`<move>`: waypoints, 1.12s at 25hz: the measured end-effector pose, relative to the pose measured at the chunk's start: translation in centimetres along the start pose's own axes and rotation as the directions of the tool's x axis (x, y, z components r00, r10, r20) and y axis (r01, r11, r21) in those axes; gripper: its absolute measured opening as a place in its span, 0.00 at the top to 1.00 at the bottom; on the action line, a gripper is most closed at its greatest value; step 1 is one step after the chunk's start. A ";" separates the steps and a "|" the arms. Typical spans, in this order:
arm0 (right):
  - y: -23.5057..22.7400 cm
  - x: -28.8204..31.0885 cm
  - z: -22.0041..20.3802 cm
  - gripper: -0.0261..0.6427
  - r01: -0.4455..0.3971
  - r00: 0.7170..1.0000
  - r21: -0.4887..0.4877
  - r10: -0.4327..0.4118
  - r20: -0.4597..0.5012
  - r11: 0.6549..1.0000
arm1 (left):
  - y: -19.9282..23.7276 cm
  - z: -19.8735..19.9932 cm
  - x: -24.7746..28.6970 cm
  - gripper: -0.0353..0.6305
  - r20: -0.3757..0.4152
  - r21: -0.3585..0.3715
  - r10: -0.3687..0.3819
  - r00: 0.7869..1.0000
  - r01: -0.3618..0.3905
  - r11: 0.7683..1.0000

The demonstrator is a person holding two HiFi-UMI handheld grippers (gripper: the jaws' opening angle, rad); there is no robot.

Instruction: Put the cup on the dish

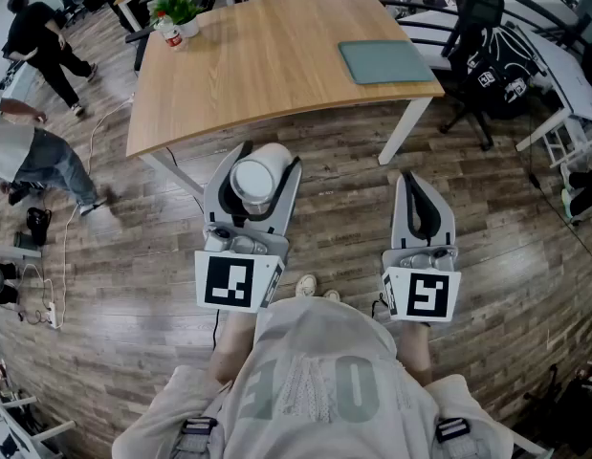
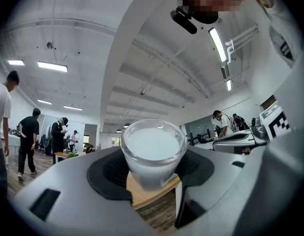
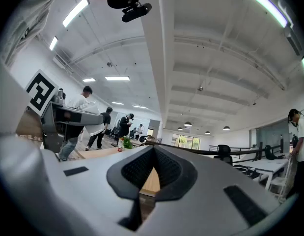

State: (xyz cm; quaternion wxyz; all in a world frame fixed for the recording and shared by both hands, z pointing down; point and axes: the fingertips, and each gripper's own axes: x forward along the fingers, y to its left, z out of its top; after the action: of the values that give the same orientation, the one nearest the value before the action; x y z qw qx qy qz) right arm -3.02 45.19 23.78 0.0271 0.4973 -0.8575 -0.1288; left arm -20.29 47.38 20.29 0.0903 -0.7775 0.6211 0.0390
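My left gripper (image 1: 270, 155) is shut on a white cup (image 1: 255, 182), which I hold over the wood floor just short of the table. In the left gripper view the cup (image 2: 152, 151) sits upright between the two dark pads, mouth toward the camera. A flat grey-green rectangular dish (image 1: 386, 61) lies on the far right part of the wooden table (image 1: 267, 75), well ahead and to the right of the cup. My right gripper (image 1: 408, 182) hangs to the right over the floor, shut, and nothing is between its pads (image 3: 142, 168).
A potted plant (image 1: 179, 11) and a red-and-white can (image 1: 168, 33) stand at the table's far left corner. A white table leg (image 1: 406, 128) drops at the near right corner. A black office chair (image 1: 482, 60) is to the right; people (image 1: 45, 44) stand at the left.
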 end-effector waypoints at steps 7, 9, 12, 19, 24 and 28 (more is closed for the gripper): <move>2.5 2.9 -0.6 0.93 -0.095 0.995 0.045 0.096 -0.005 0.994 | 2.9 -0.9 -1.9 0.56 -0.040 0.023 0.087 0.995 -0.087 0.996; 3.6 4.2 -0.7 0.93 -0.132 0.991 0.071 0.132 0.002 0.989 | 4.4 -1.6 -3.2 0.56 -0.071 0.018 0.138 0.988 -0.137 0.990; 6.2 5.8 -0.6 0.93 -0.212 0.977 0.102 0.211 0.020 0.972 | 7.4 -2.3 -5.7 0.56 -0.079 0.016 0.230 0.970 -0.230 0.973; 9.4 8.5 0.1 0.93 -0.254 0.967 0.078 0.251 0.050 0.964 | 13.9 -2.8 -7.7 0.56 -0.063 0.045 0.321 0.945 -0.318 0.947; 6.8 7.3 -2.5 0.93 -0.137 0.990 0.112 0.141 -0.023 0.984 | 16.4 -2.4 -6.1 0.56 -0.050 0.074 0.309 0.950 -0.305 0.950; 3.3 7.6 -5.7 0.93 -0.023 0.993 0.169 0.043 -0.111 0.985 | 18.2 -3.0 -3.1 0.56 -0.055 0.051 0.300 0.952 -0.297 0.953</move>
State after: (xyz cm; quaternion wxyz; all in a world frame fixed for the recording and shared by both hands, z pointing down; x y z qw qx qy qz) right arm -8.71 39.11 29.45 0.0365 0.4901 -0.8705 -0.0270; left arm -38.83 45.87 22.13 0.0805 -0.6734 0.7347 0.0148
